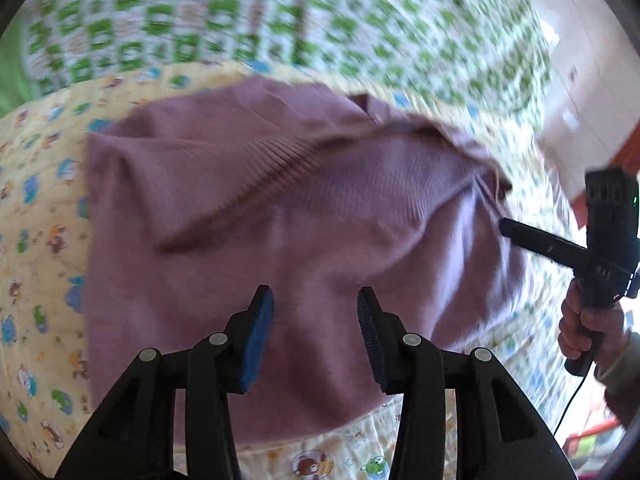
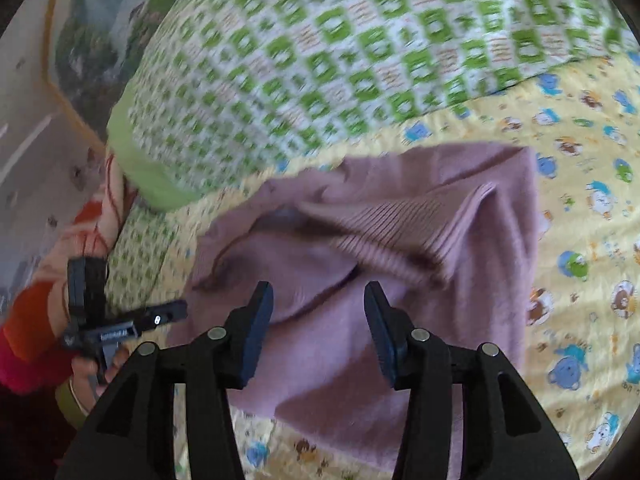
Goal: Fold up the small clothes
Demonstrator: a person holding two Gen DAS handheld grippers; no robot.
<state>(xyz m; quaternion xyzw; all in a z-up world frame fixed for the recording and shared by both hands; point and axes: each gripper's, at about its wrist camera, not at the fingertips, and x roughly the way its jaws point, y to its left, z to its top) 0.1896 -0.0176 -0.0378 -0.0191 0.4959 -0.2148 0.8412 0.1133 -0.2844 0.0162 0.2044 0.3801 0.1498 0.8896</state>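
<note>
The mauve knit garment (image 1: 280,216) lies half-folded on the yellow cartoon-print sheet (image 1: 44,184) of a bed, straight ahead of and below both tongs, its ribbed hem (image 1: 256,184) running crosswise between them. The left tongs (image 1: 316,320) and right tongs (image 2: 318,320) each hang part-open over the cloth, holding nothing (neither looks clearly nearer). A green-checked quilt (image 2: 320,60) lies beyond, with pale room walls behind.

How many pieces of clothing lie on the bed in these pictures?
1. A single mauve knitted sweater lies partly folded on the yellow cartoon-print sheet, in front of the green-patterned quilt. Others may be hidden outside the views.
</note>
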